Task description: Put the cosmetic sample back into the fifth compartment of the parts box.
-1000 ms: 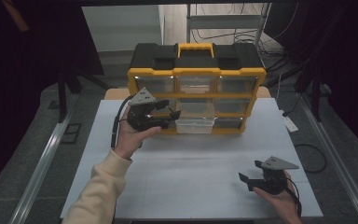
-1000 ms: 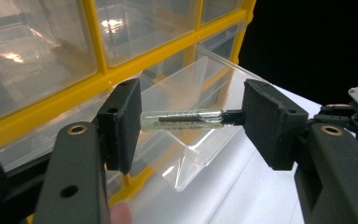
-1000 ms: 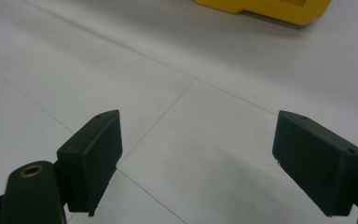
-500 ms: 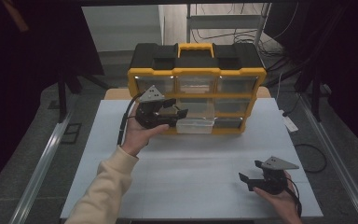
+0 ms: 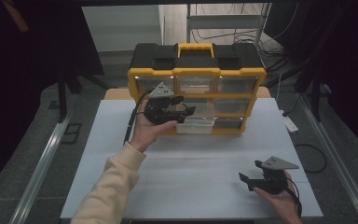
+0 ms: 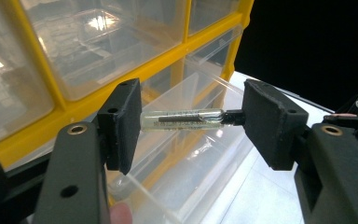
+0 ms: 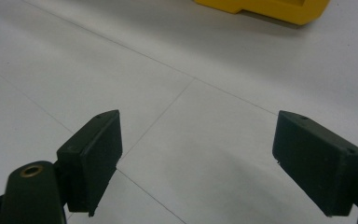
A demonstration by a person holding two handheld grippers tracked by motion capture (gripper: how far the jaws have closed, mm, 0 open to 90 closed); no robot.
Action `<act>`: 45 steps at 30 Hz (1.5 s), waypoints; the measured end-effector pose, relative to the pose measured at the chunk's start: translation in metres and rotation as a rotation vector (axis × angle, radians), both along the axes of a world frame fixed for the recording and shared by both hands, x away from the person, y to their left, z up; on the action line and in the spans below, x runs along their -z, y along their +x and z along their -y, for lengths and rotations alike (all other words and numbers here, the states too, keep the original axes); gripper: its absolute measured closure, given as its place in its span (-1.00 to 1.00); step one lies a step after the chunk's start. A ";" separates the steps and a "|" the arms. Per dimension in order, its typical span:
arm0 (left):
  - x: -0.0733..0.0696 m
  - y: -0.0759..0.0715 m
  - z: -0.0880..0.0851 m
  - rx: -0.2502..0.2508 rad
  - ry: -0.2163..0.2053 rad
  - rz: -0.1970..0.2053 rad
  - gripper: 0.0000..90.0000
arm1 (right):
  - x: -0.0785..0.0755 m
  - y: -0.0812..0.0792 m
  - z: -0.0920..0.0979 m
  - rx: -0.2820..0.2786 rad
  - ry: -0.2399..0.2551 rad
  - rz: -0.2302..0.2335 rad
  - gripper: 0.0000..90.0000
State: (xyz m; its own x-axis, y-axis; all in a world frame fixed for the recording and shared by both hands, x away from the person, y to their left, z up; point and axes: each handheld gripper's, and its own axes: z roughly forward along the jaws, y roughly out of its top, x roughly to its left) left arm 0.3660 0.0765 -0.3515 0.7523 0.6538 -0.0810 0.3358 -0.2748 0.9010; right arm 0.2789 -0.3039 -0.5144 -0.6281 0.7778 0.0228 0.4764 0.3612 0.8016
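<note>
A small clear glass vial (image 6: 182, 119) with a dark cap is clamped end to end between the jaws of my left gripper (image 6: 190, 122). That left gripper (image 5: 182, 108) hovers just above a clear drawer (image 5: 196, 122) pulled out of the yellow and black organizer (image 5: 196, 72). In the left gripper view the open drawer (image 6: 200, 172) lies right below the vial. My right gripper (image 5: 248, 179) rests near the table's front right, its jaws wide apart over bare white surface (image 7: 196, 149) with nothing between them.
The organizer stands at the back middle of the white table (image 5: 205, 163), with several clear drawers in three rows. A yellow corner of the organizer (image 7: 270, 9) lies ahead of the right gripper. Cables trail off the right edge (image 5: 307, 154).
My left gripper has moved to the right with the vial, from the organizer's left side to above the pulled-out drawer. The right gripper has stayed put.
</note>
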 end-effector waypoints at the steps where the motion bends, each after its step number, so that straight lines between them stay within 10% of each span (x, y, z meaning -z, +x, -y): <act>1: 0.000 0.002 0.002 0.000 0.003 -0.002 -0.12 | 0.000 0.000 0.000 0.000 -0.001 0.001 -0.64; 34: 0.015 0.019 0.021 -0.008 0.068 -0.020 -0.13 | 0.000 0.000 0.000 0.003 0.000 -0.003 -0.64; 45: 0.011 0.014 0.010 0.019 -0.016 -0.032 -0.69 | 0.000 0.000 0.000 0.004 0.001 -0.006 -0.64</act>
